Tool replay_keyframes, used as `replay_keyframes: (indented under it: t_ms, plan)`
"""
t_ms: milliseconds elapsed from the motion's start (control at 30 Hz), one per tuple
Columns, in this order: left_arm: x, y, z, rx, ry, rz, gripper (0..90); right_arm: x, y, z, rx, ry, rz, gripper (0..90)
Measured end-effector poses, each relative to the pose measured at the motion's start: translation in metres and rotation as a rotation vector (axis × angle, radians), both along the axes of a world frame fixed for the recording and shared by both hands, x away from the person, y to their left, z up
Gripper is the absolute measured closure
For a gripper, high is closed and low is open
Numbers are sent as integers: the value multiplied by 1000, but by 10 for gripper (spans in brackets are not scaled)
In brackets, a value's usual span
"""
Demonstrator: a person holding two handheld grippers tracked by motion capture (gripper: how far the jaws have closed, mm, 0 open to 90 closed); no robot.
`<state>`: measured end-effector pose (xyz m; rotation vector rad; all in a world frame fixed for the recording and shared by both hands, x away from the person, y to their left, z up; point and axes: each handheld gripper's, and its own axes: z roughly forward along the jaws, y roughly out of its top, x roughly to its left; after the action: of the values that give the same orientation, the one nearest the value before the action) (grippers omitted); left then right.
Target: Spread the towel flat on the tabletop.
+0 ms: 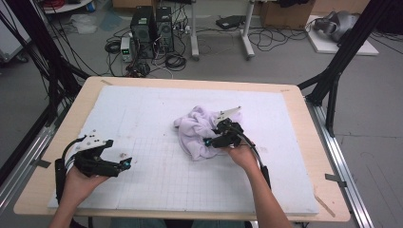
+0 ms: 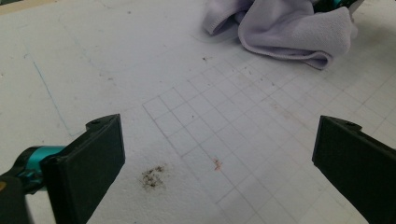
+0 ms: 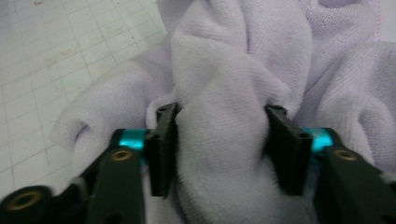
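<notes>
A crumpled pale lilac cloth lies in a heap near the middle of the white gridded mat. My right gripper rests at the heap's near right side, and in the right gripper view both black jaws press into a thick fold of the cloth that bulges between them. My left gripper hovers low over the mat at the near left, apart from the cloth. Its jaws stand wide apart over bare mat, with the cloth farther off.
The mat covers a wooden table whose rim shows all around. A dark smudge marks the mat just ahead of the left gripper. Black frame posts flank the table; computers and cables sit on the floor beyond.
</notes>
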<state>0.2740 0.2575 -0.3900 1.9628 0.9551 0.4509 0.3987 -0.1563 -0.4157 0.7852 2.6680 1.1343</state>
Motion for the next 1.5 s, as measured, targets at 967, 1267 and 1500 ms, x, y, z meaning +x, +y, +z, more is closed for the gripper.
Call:
replay_keyframes:
  t_ms: [967, 1267, 1500]
  plan:
    - [2, -35, 17, -3, -40, -102, 78, -71, 34, 90, 209, -59, 225, 673]
    - [6, -53, 12, -2, -31, -146, 84, -77, 50, 35, 93, 37, 230, 639]
    - [13, -76, 5, 7, -20, -209, 137, -79, 48, 16, 91, 44, 208, 417]
